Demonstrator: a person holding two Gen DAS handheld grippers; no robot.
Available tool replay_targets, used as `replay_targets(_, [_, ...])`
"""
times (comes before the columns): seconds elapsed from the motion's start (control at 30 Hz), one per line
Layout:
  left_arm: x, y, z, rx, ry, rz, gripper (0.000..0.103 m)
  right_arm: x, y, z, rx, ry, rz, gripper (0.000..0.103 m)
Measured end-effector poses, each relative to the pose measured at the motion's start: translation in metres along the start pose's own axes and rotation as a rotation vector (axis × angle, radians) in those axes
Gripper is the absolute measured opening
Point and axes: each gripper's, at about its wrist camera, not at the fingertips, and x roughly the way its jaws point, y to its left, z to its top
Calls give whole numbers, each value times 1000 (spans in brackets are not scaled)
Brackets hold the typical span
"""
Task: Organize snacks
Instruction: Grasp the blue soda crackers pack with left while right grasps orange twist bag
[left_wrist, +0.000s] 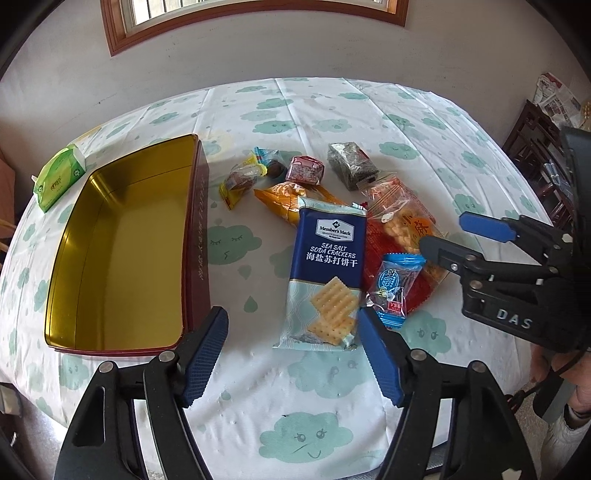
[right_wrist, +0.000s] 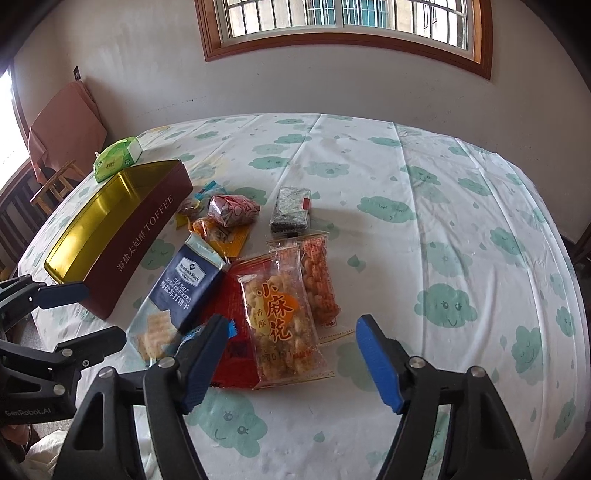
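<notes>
Snacks laid out on the bench (left_wrist: 424, 122) beside an open toffee tin.

"Member's Mark SEA SALT SODA CRACKERS" is read on the blue cracker pack (left_wrist: 327, 273), which lies just right of the tin (left_wrist: 122, 254); "TOFFEE" is printed on the tin's red side, and its gold inside is seen bare. A twist-snack bag (right_wrist: 284, 314) with Chinese writing lies at 3 o'clock of the crackers. The left tool (left_wrist: 293, 354) and the right tool (right_wrist: 291, 358) are both held half wide, nothing gripped.
</notes>
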Motion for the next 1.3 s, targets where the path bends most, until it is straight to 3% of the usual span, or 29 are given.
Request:
replay_targets(0.43, [16, -14, 11, 54, 33, -32, 68, 33, 0, 8, -26, 55, 17, 55])
replay_targets(0.67, [34, -17, 19, 43, 79, -59, 68, 30, 1, 7, -37, 50, 37, 37])
replay_targets(1.0, [56, -17, 26, 45, 105, -52, 68, 19, -18, -4, 6, 45, 10, 36])
replay_targets(1.3, [63, -13, 30, 8, 122, -98, 53, 11, -53, -16, 82, 59, -39, 36])
